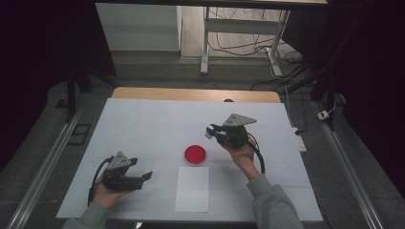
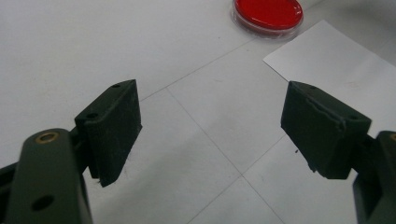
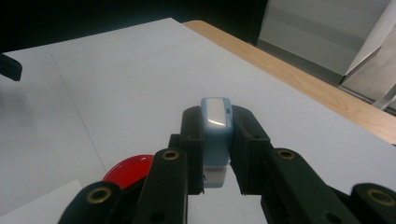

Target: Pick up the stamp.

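This looks like a lab or recording room set up for tests. A wooden worktop [image 1: 196, 94] lies under a white sheet [image 1: 157, 129], metal rails [image 1: 45, 164] run along the grey floor, loose cables [image 1: 248, 45] trail behind, and dark curtains [image 1: 33, 47] close both sides.

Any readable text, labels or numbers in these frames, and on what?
None can be read.
Stamp in the right gripper: light blue and white, no lettering visible.
Red dish: plain.
White sheet: blank.
Left gripper: bare black pads, no marks.
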The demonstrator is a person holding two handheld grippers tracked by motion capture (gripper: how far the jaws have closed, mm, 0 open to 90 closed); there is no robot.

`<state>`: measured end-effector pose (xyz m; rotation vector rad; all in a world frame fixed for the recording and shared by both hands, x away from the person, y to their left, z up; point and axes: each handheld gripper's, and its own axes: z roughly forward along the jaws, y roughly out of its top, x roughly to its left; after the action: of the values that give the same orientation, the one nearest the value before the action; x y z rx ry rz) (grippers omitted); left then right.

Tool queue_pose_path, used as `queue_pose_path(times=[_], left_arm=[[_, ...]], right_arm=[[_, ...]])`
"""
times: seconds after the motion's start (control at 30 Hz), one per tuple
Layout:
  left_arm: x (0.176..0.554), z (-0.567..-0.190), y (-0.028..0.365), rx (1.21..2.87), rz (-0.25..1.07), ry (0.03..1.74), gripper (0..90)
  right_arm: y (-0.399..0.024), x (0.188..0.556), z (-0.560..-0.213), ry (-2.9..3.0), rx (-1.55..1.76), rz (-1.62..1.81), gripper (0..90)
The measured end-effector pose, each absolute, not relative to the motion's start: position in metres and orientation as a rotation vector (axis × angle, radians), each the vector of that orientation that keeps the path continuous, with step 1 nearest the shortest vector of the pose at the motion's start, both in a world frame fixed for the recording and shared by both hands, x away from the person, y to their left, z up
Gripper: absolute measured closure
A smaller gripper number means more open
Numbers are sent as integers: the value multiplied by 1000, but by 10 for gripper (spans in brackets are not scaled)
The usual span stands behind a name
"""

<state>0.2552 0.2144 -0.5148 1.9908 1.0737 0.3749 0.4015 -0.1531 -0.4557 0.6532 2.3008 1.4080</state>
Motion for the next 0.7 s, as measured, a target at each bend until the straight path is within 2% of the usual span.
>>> queue_pose_path(times=[0.7], left_arm=[[254,-512,211,2001,383,1057,203]], right_arm=[[-201,352,-446,2256,669,1473,755]])
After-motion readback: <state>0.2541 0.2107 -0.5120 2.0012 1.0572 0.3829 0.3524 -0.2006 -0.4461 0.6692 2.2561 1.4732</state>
